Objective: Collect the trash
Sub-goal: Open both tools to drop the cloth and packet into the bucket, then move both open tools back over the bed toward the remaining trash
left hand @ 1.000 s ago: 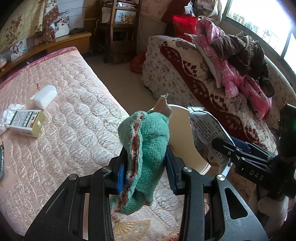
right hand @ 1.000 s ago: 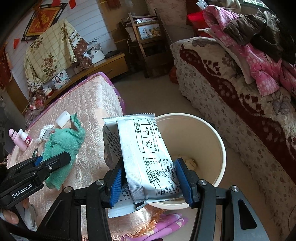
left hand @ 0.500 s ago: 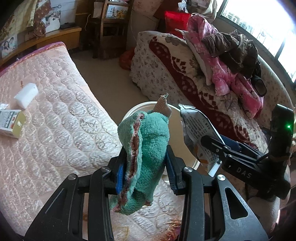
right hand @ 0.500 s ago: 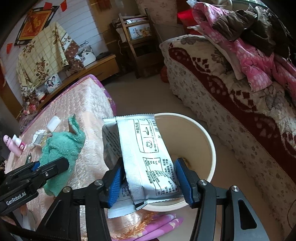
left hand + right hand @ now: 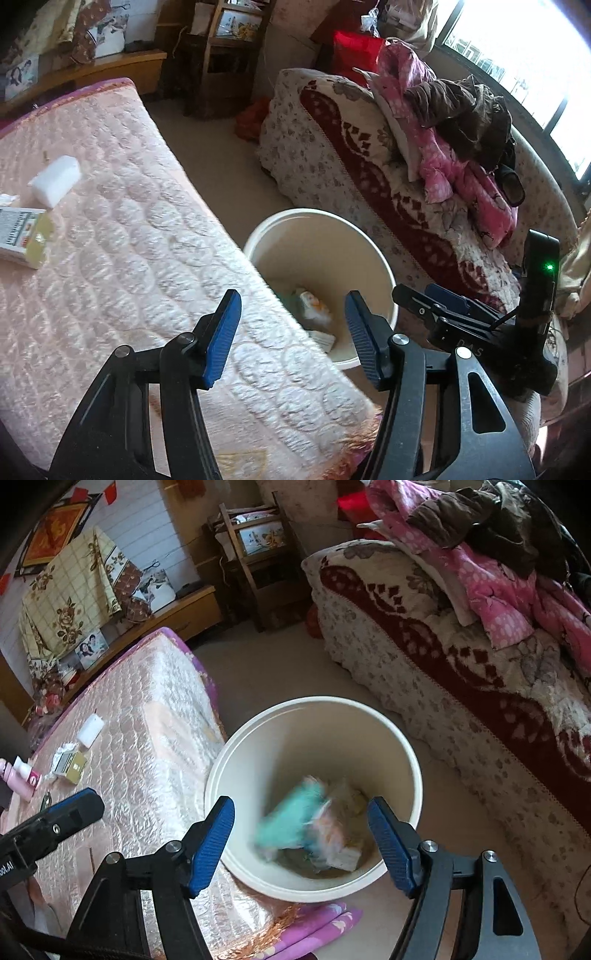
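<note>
A cream round bin (image 5: 406, 746) stands on the floor beside the bed; it also shows in the left wrist view (image 5: 369, 243). A green towel (image 5: 291, 819), blurred, and a silver packet (image 5: 340, 845) lie inside the bin with other scraps. My right gripper (image 5: 301, 843) is open and empty above the bin's near rim. My left gripper (image 5: 291, 332) is open and empty over the bed's edge next to the bin. On the pink quilted bed (image 5: 122, 236) lie a white sponge block (image 5: 55, 179), a small carton (image 5: 22, 236) and crumpled tissue (image 5: 62, 747).
A sofa (image 5: 354, 147) with a red-patterned cover and piled clothes (image 5: 458, 122) stands right of the bin. A wooden shelf (image 5: 258, 565) and low cabinet (image 5: 177, 609) stand at the back. Pink bottles (image 5: 18, 779) sit at the bed's left. Purple cloth (image 5: 317, 923) lies below the bin.
Both grippers have opened. The green towel has left my left gripper and the silver packet my right; both are now in the bin. The towel is blurred.
</note>
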Demonstrator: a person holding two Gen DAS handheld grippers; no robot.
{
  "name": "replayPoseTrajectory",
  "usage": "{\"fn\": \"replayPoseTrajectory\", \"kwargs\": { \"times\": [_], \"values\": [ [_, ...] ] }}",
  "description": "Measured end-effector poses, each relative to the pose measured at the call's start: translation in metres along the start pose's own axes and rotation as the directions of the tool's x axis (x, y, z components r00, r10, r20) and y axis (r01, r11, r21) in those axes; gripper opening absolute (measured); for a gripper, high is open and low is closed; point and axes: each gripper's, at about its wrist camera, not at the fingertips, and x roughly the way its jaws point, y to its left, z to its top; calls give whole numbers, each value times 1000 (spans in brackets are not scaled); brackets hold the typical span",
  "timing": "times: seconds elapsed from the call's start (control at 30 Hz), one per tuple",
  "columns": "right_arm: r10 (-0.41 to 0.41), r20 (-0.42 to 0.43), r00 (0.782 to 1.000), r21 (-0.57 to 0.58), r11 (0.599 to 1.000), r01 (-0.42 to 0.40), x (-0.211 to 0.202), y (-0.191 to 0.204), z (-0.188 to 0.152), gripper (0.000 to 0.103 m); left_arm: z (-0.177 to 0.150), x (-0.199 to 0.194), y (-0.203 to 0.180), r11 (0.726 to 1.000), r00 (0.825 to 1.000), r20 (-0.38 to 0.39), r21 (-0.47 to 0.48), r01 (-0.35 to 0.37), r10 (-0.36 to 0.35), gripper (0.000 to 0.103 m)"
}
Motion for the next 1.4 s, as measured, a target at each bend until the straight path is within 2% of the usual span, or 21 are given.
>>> {"fn": "replayPoseTrajectory", "kwargs": {
  "times": [0.3, 0.83, 1.0, 1.13, 1.27, 1.4],
  "values": [
    [40, -13, 999, -40, 998, -40, 3, 32, -7, 72, -10, -27, 32, 990, 989, 49, -10, -138, 139, 57],
    [138, -47, 989, -181, 973, -145, 7, 128, -13, 72, -27, -85, 110, 961, 960, 96, -116, -251, 263, 57],
    [186, -87, 979, -259, 944, -203, 15, 172, -21, 73, -37, -109, 155, 941, 947, 82, -164, -296, 312, 57],
    [226, -133, 965, -322, 911, -258, 27, 207, -26, 73, -41, -125, 197, 913, 926, 58, -202, -355, 373, 59],
    [257, -175, 950, -374, 875, -306, 42, 240, -27, 74, -46, -130, 232, 887, 910, 19, -232, -399, 415, 61],
    [293, -202, 934, -421, 835, -353, 56, 272, -19, 74, -52, -125, 253, 865, 889, -7, -223, -449, 459, 61]
  ]
}}
